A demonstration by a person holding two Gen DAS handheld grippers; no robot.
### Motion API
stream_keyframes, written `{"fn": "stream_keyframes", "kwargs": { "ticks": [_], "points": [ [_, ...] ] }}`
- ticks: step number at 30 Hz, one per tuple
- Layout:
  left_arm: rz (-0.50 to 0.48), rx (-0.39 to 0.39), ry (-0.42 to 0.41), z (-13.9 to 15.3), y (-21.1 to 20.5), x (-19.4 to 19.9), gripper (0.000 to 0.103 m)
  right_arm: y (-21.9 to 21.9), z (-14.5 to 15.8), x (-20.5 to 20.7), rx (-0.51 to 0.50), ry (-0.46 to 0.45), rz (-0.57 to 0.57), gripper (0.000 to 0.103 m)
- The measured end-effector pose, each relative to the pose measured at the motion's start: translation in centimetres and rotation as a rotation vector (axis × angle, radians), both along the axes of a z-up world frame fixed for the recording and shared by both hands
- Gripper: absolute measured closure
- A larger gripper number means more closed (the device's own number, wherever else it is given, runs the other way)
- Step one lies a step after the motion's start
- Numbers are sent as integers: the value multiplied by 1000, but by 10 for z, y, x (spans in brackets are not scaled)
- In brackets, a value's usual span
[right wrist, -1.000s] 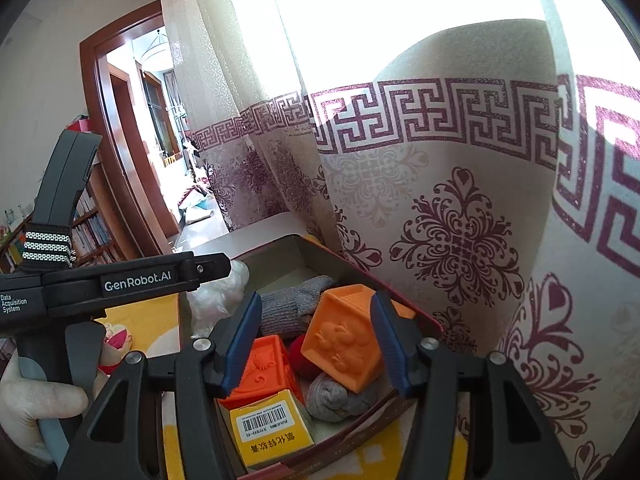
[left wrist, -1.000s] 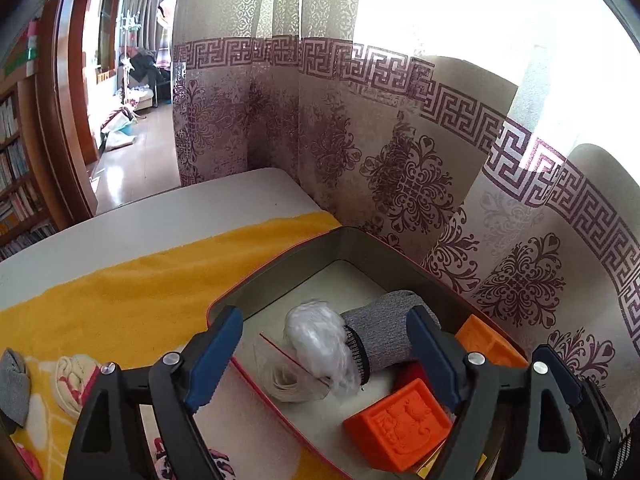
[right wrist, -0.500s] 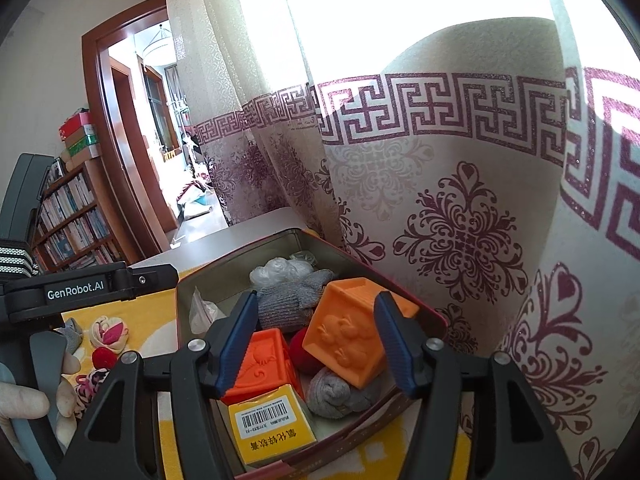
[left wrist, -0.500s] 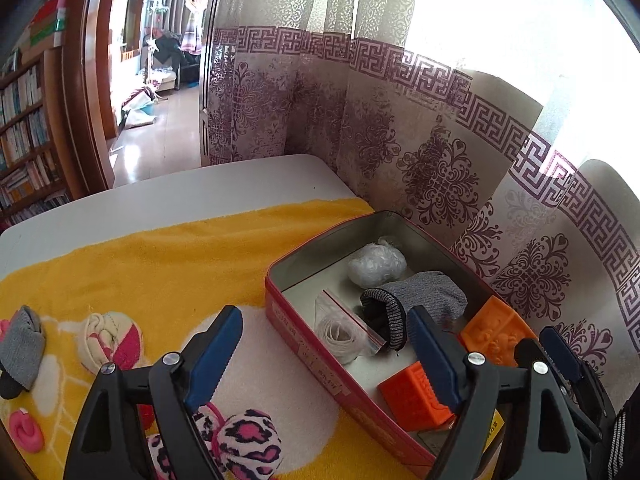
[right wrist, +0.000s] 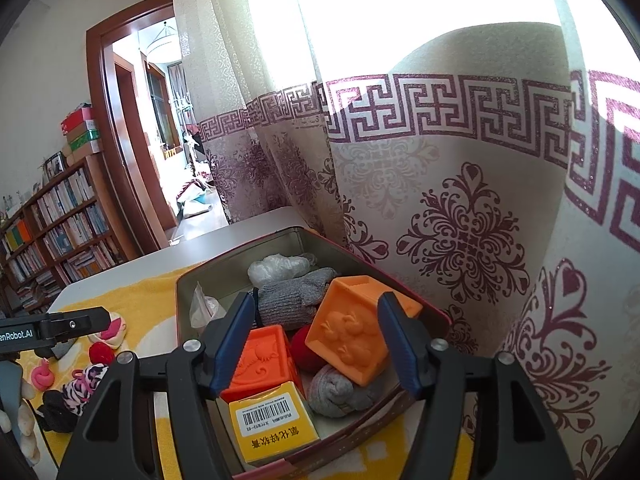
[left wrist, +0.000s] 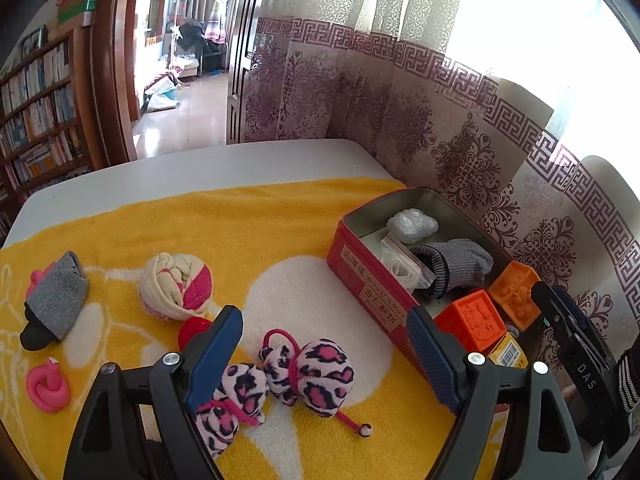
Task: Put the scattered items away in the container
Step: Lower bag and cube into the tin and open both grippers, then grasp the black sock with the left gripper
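Currently the red tin (left wrist: 372,296) sits at 3 o'clock in the left wrist view, on the yellow towel (left wrist: 240,224), already holding a grey sock (left wrist: 460,262), a white plastic wad (left wrist: 412,222), two orange blocks (left wrist: 476,324) and a yellow carton (right wrist: 272,420). Right gripper (right wrist: 316,340) hangs over the tin with its jaws opening; the orange cube (right wrist: 352,328) lies between them but the pads look clear of it, so this reads as a release just done. Left gripper (left wrist: 320,356) is wide and empty, pointing down at the leopard-print scrunchies (left wrist: 280,380) at 6 o'clock.

Still loose on the towel: rolled cream-and-pink sock (left wrist: 176,288) at 9 o'clock, red ball (left wrist: 192,330) beside the left jaw, grey sock bundle (left wrist: 56,300) and pink coil (left wrist: 48,386) far at 8 o'clock.

Step in hand: left-hand fetch of the next item. Next move probably needs a drop onto a scrunchie, then a firm squeeze since it is soft.

Versus a second ago: the left camera was above the tin interior; now it has swung away over the towel. Right jaws stand wider than then, and that hand's view is unchanged.
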State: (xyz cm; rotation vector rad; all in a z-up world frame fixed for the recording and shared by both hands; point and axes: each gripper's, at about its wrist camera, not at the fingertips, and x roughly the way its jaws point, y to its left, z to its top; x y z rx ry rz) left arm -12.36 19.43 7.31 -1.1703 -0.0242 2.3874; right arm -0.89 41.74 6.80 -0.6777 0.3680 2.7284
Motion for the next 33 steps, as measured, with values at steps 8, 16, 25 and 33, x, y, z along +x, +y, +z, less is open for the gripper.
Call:
{"fn": "stream_keyframes", "kwargs": {
  "ticks": [8, 16, 25, 33],
  "points": [
    [70, 20, -1, 0, -52, 17, 17, -2, -2, 0, 23, 2, -11, 35],
    [161, 30, -14, -9, -109, 32, 17, -11, 3, 4, 68, 25, -27, 35],
    [227, 20, -47, -25, -158, 46, 17, -48, 18, 13, 20, 36, 89, 26],
    [171, 6, -62, -36, -159, 55, 17, -89, 21, 7, -12, 7, 224, 25]
  ]
}}
